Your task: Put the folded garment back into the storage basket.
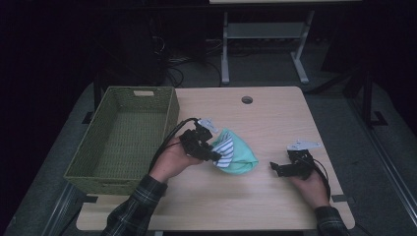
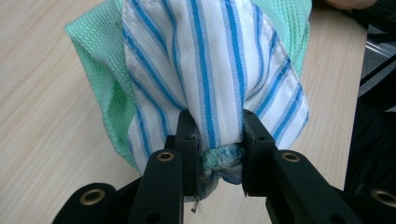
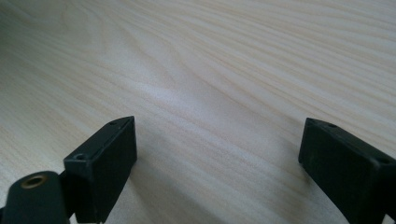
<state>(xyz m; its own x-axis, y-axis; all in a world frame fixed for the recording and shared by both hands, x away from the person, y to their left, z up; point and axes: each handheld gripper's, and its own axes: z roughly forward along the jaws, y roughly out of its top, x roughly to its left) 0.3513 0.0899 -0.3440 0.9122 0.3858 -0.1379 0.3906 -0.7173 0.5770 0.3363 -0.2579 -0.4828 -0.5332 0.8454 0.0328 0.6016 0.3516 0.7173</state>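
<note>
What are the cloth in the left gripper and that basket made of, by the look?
Cloth: soft woven cotton-like fabric, blue-striped white with stitched hems, backed by green waffle-textured knit. Basket: green wicker-style weave, matte; natural fibre or plastic, can't tell.

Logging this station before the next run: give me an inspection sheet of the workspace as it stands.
Surface: light wood table with a cable hole.
Job's things: bunched green and blue-striped cloth on the table; green woven basket at its left edge, nothing seen inside.
Clutter: nothing seen.
Grippers: left gripper shut on the cloth; right gripper open over bare wood.
Cables: one trails from each gripper.
Surroundings: dark floor, another table's white legs behind.
</note>
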